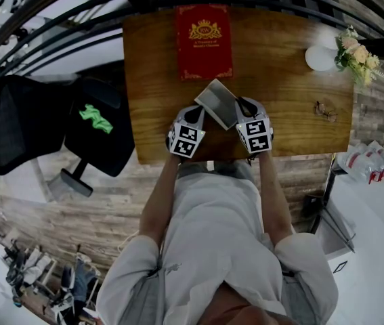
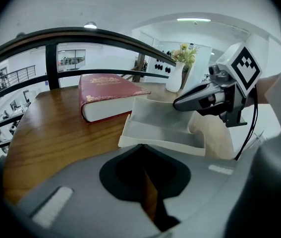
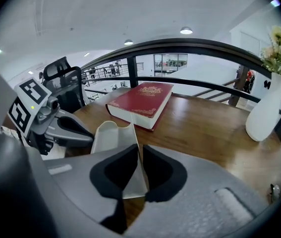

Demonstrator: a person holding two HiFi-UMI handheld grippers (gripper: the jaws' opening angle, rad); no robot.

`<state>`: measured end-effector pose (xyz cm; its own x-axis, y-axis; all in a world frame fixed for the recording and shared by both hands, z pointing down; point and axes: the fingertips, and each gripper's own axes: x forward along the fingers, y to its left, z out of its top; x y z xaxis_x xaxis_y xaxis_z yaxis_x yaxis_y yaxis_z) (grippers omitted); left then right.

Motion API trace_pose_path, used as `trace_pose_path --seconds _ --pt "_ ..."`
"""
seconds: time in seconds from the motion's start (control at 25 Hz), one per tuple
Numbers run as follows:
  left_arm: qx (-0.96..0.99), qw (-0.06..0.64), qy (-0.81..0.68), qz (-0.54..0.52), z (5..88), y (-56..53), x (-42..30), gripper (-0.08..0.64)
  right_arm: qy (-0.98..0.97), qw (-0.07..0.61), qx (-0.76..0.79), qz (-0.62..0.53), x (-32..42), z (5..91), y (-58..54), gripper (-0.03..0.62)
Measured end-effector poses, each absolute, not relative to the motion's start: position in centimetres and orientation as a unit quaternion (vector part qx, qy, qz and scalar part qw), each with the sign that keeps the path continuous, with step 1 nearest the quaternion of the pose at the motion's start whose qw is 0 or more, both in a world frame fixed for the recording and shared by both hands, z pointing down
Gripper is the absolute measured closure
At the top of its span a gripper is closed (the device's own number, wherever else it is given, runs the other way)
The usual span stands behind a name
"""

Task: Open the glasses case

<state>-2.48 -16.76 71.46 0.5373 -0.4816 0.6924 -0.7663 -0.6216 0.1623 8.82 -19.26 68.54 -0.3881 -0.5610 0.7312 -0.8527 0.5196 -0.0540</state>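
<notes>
Running behind the wooden table (image 1: 280,93), a dark railing (image 3: 190,43); perhaps offices (image 3: 170,61) beyond.

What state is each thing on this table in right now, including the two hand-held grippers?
glasses case: partly open, one flap lifted.
right gripper: shut on that flap.
left gripper: shut, apparently pinching the case's near edge.
red book: closed, lying flat.
white vase: upright, holding flowers.
eyeglasses: lying loose, outside the case.
</notes>
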Motion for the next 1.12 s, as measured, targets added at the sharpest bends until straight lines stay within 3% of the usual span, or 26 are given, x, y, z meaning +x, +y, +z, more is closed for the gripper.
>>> trace_pose_path --seconds 1.12 --pt "0.847 0.233 -0.368 0.306 71.42 -16.90 -2.38 0.540 -0.794 0.343 0.452 0.218 9.71 69.39 -20.05 0.534"
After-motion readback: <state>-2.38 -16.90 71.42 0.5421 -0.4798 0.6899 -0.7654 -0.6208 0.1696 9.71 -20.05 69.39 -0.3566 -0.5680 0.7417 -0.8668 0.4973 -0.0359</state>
